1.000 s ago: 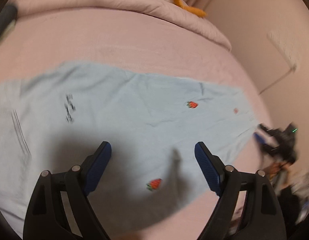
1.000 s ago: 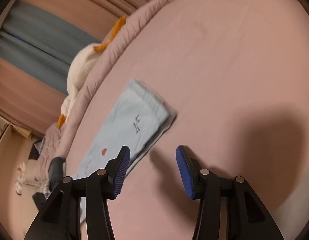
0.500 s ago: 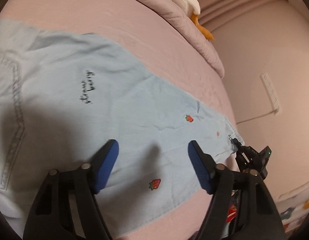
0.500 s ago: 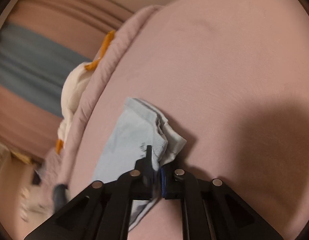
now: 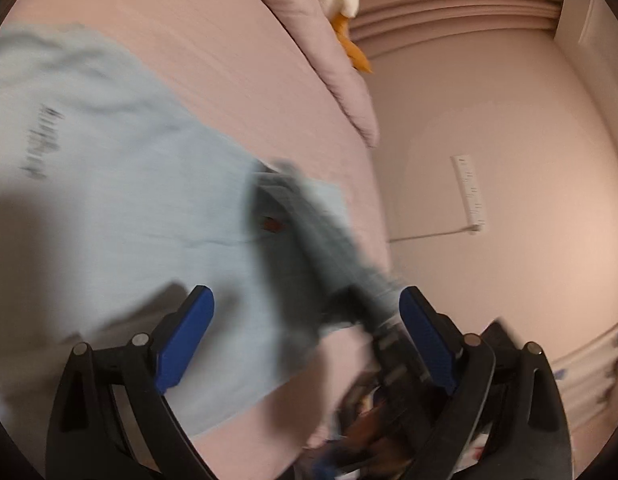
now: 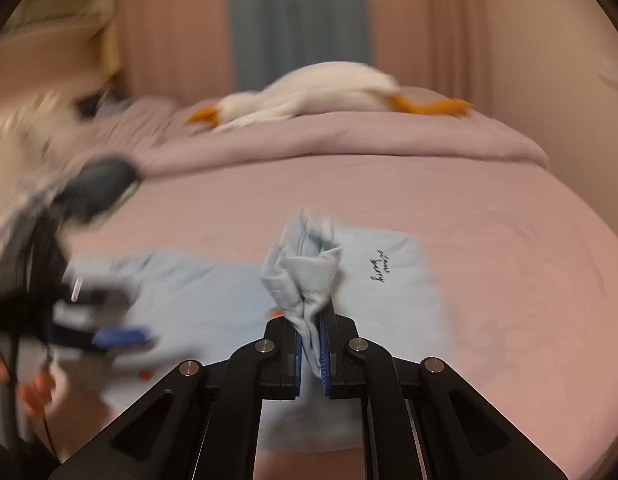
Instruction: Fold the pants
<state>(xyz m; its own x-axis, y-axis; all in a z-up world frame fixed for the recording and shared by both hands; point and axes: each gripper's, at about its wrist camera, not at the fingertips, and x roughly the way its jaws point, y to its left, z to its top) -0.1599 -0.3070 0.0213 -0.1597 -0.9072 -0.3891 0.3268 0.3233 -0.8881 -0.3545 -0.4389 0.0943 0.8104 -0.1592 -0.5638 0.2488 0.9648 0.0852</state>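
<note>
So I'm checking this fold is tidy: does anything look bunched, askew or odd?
Only the pants' end pinched in the right gripper: it is bunched and lifted over the flat part, mid-fold. The left gripper is open above the cloth. The blur hides finer creases.

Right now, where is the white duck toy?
In the right wrist view the white duck toy lies at the far end of the bed, on the folded quilt, beyond the blue pants and before the curtains.
</note>
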